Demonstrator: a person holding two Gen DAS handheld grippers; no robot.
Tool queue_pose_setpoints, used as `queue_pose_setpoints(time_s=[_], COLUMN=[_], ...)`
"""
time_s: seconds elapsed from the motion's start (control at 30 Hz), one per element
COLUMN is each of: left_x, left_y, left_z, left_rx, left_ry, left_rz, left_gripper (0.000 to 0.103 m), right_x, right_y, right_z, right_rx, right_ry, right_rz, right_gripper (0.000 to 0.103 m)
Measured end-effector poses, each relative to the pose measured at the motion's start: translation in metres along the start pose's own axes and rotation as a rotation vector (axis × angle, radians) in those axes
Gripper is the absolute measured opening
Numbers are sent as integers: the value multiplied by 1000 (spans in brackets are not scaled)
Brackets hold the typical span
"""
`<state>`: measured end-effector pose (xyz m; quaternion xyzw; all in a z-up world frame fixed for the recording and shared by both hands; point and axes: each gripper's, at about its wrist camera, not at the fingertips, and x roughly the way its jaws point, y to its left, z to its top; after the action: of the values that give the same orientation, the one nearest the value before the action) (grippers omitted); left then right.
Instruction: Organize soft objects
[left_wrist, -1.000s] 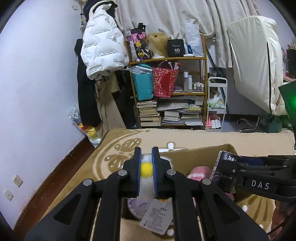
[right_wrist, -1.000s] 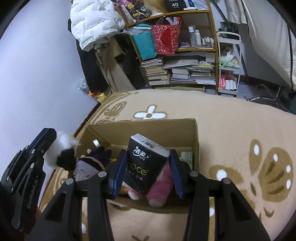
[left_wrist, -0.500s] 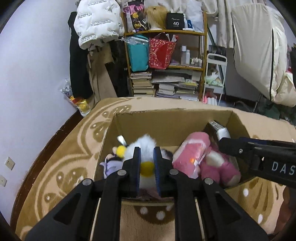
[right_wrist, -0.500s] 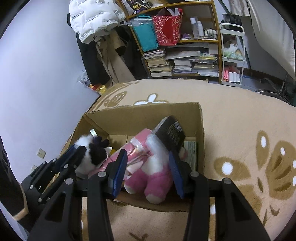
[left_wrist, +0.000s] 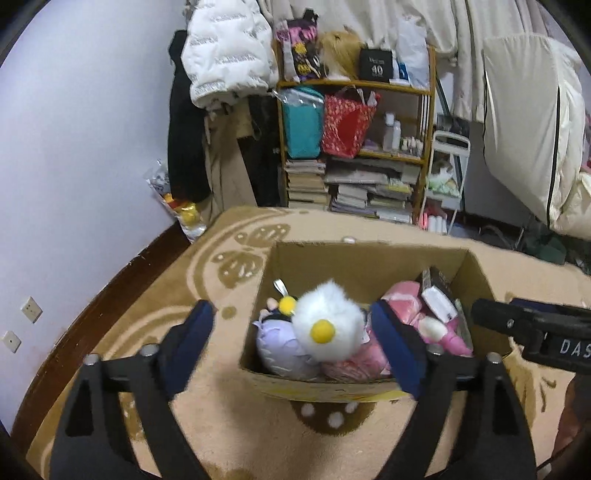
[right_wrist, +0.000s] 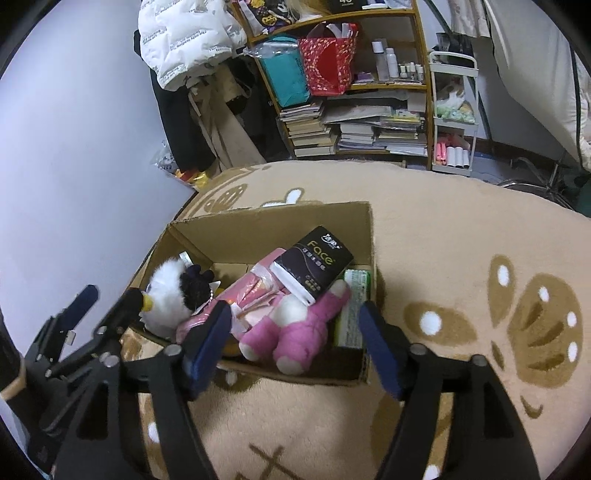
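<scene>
Both claws let go over the box.

The left claw (left_wrist: 291, 339) and right claw (right_wrist: 293, 332) have just been opening and stand wide, nothing pressed, so the soft things settle inside the cardboard box (right_wrist: 273, 221) on the carpet (right_wrist: 461, 229). Counted there: one white plush (left_wrist: 327, 326), one pink plush (right_wrist: 295, 328), one black tissue pack (right_wrist: 317, 264), one lilac toy (left_wrist: 277, 345), one green packet (right_wrist: 352, 306).

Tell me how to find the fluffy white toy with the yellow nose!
Look at the tan rug with brown patterns, then the open cardboard box standing on it. The fluffy white toy lies on top of the pile at the box's near left side, above a pale purple plush. It is the only round, white, furry thing there, with a yellow ball in its middle; its neighbours are pink or purple.
</scene>
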<state>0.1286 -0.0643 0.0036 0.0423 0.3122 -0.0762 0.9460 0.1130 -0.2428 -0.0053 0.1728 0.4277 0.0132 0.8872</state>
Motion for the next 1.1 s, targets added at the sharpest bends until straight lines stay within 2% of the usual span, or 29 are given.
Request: queue_pose_setpoints(time_s=[0.07,0.2,0.33,0.57,0.87,1.1], left_x=[-13,-38,-63,-113,-165,-191], left_y=[3,8,13,25,27,24], left_z=[2,7,8,1,-28,-47], left_rx=[-14,-9,19,11,59,94], left_ry=[-27,-59,-58,-89,-82,-87], left_rz=[3,32,53,85,96,106], left_gripper=[100,102,102,102,102,102], right_x=[-8,-29,-53,-98,-150,-166], right_y=[1,7,13,23,38,37], right_z=[-2,-7,-13,-26,-58,-86], right_rx=[-3,-24,-55,-80,-113,-122], right_ry=[-9,-35,-71,-129,-246,-301], right_rz=[-2,-3,-6,15,28,26], right_gripper=[89,103,103,103,103,103])
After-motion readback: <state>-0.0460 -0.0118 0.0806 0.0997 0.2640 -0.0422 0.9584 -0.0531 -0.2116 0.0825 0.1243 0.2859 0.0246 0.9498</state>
